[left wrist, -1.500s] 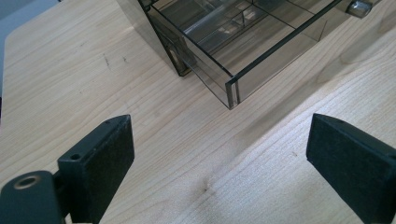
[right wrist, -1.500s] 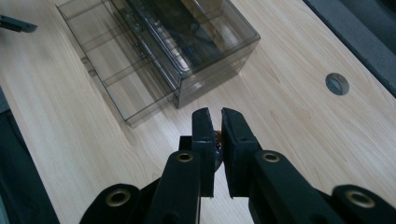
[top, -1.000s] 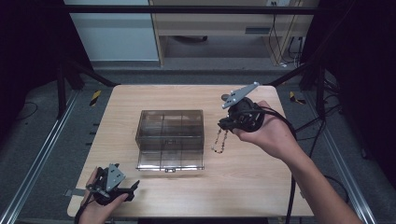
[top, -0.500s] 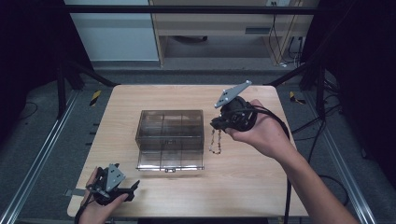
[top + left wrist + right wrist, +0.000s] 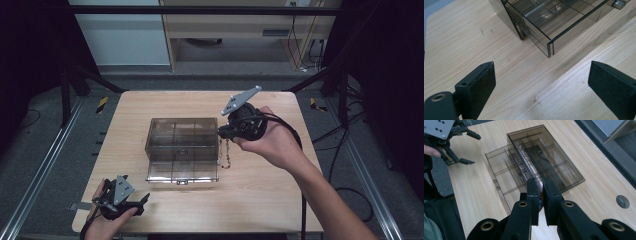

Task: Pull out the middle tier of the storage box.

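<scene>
Nearest, at the bench's front-left corner, the left gripper rests in a hand with its jaws spread wide and nothing between them. In the left gripper view those jaws frame bare wood, and the near corner of the clear box lies just beyond them, apart from both pads.

Farther in, the clear box sits at the middle of the bench, a smoky, see-through case split into compartments, with its lid folded open flat on its near side. What lies in the compartments cannot be made out; in the right gripper view a dark shape shows through its walls.

Just right of the box, the right gripper is held above the bench, jaws pressed nearly together and pinching the top of a bead chain. The chain hangs straight down beside the box's right wall, outside it, its lower end near the bench top. In the right gripper view the jaws point down over the box's edge, with a small brown bit between the pads.
</scene>
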A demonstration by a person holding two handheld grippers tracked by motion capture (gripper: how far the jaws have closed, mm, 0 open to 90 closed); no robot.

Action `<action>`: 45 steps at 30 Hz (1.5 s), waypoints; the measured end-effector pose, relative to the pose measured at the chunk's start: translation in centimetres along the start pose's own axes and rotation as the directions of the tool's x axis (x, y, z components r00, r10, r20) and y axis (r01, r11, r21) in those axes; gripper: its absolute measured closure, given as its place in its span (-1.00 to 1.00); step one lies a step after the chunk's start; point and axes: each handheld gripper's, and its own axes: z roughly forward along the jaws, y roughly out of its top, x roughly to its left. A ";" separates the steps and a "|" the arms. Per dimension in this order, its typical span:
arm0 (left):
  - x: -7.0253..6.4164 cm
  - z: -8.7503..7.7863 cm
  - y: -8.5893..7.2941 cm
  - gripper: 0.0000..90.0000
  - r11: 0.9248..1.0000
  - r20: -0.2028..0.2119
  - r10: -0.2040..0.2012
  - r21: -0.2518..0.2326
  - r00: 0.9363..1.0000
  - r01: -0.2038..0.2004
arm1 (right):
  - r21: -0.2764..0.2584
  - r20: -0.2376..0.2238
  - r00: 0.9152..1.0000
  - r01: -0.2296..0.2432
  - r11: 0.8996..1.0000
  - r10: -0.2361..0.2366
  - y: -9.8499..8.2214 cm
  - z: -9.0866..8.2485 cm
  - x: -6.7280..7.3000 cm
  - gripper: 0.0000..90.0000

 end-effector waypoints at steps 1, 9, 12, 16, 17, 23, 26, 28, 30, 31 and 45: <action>0.0 0.0 0.0 -0.83 1.000 -0.001 0.000 -0.002 1.000 -0.001 | -0.003 0.000 1.000 0.001 1.000 -0.001 0.1 0.0 0.1 0.88; 0.0 0.0 0.0 -0.83 1.000 -0.002 0.000 -0.006 1.000 0.000 | -0.015 -0.013 1.000 0.014 1.000 -0.014 0.9 0.9 0.6 0.88; 0.0 0.0 0.0 -0.83 1.000 -0.004 -0.003 -0.006 1.000 0.003 | -0.018 -0.018 1.000 0.018 1.000 -0.019 1.3 1.3 0.8 0.88; 0.0 -0.1 0.0 -0.83 1.000 -0.006 -0.003 -0.009 1.000 0.003 | -0.020 -0.025 0.999 0.024 1.000 -0.024 1.7 2.0 1.2 0.88; 0.0 -0.1 0.0 -0.83 1.000 -0.005 -0.002 -0.008 1.000 0.002 | -0.022 -0.028 0.999 0.025 0.999 -0.026 1.9 2.2 1.2 0.88; 0.1 -0.1 0.0 -0.83 1.000 -0.004 -0.006 -0.012 1.000 0.005 | -0.028 -0.049 0.998 0.032 0.999 -0.033 2.7 3.4 1.8 0.88; 0.2 -0.1 0.0 -0.83 1.000 -0.003 -0.007 -0.014 1.000 0.007 | -0.021 -0.063 0.997 0.038 0.999 -0.040 3.2 4.4 2.1 0.88; 0.2 -0.1 0.0 -0.83 1.000 -0.002 -0.008 -0.015 1.000 0.008 | -0.019 -0.073 0.996 0.040 0.999 -0.041 3.4 5.0 2.4 0.88; 0.2 -0.1 0.0 -0.83 1.000 -0.002 -0.009 -0.016 1.000 0.009 | -0.020 -0.082 0.996 0.043 0.999 -0.044 3.6 5.6 2.6 0.88; 0.2 -0.1 0.0 -0.83 1.000 -0.003 -0.009 -0.016 1.000 0.009 | -0.021 -0.087 0.995 0.042 0.999 -0.043 3.7 6.0 2.8 0.88; 0.3 -0.1 -0.1 -0.83 1.000 0.001 -0.015 -0.021 1.000 0.015 | -0.016 -0.132 0.990 0.053 0.998 -0.054 4.8 8.8 4.3 0.88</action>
